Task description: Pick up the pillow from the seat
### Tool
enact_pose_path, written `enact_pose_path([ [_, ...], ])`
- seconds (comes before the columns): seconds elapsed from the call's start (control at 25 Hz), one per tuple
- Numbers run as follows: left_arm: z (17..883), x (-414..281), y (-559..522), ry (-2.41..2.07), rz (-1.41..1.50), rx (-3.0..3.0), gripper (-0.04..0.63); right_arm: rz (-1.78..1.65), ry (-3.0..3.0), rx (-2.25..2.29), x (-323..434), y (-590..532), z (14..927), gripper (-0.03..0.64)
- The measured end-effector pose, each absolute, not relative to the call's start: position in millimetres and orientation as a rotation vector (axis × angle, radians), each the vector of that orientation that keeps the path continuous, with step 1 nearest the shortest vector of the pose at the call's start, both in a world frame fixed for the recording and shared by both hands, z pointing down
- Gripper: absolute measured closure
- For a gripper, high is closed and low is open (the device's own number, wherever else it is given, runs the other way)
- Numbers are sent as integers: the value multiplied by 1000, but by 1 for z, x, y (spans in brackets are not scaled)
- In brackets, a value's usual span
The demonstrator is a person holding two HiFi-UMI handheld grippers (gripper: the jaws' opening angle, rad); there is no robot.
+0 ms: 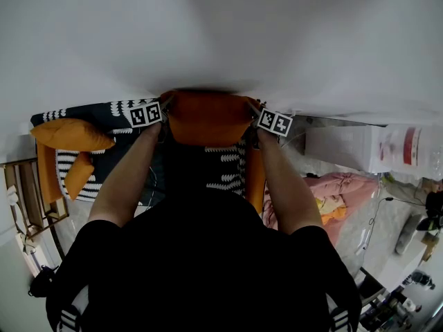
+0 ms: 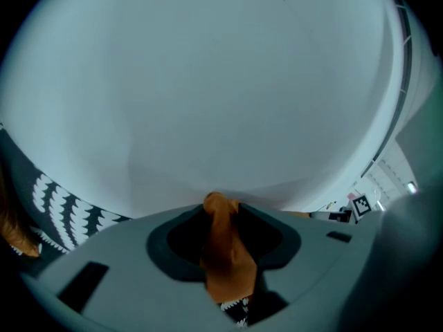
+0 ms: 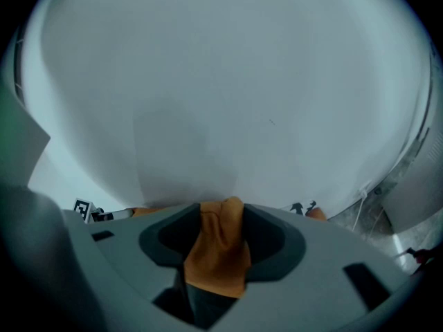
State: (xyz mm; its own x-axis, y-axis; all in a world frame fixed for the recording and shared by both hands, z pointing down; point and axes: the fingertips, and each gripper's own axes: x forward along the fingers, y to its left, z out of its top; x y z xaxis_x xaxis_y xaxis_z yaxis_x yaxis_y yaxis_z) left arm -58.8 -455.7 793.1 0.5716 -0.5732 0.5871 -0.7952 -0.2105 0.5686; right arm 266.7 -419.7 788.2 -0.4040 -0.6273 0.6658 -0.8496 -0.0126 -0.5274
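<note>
Orange pillow [image 1: 208, 118] spans the gap between both claws: the left claw [image 2: 221, 251] pinches a fold at one end, the right claw [image 3: 218, 244] the other. The grasp looks made; next should come an even lift off the seat [image 1: 227, 168] beneath them.

Left gripper [image 2: 221, 216] and right gripper [image 3: 221, 220] held forward, tilted downward, each clamped on pillow [image 1: 208, 120]

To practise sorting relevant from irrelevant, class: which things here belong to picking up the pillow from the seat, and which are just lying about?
Belongs to the job: orange pillow, pinched by left gripper and right gripper; patterned seat.

Lying about: big orange cushion, small orange cushion, pink cloth, white box.
</note>
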Motion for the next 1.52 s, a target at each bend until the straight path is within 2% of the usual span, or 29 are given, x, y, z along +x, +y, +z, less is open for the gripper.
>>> enact_pose_path([
  [0.52,779,-65,-432,-1092,335,1933,512,1357,-2046,1554,262,-395,772,522],
  [1.52,695,-75,-383,-1069,212,2111,533,1232,-2205,1557,256,-343,684,551],
])
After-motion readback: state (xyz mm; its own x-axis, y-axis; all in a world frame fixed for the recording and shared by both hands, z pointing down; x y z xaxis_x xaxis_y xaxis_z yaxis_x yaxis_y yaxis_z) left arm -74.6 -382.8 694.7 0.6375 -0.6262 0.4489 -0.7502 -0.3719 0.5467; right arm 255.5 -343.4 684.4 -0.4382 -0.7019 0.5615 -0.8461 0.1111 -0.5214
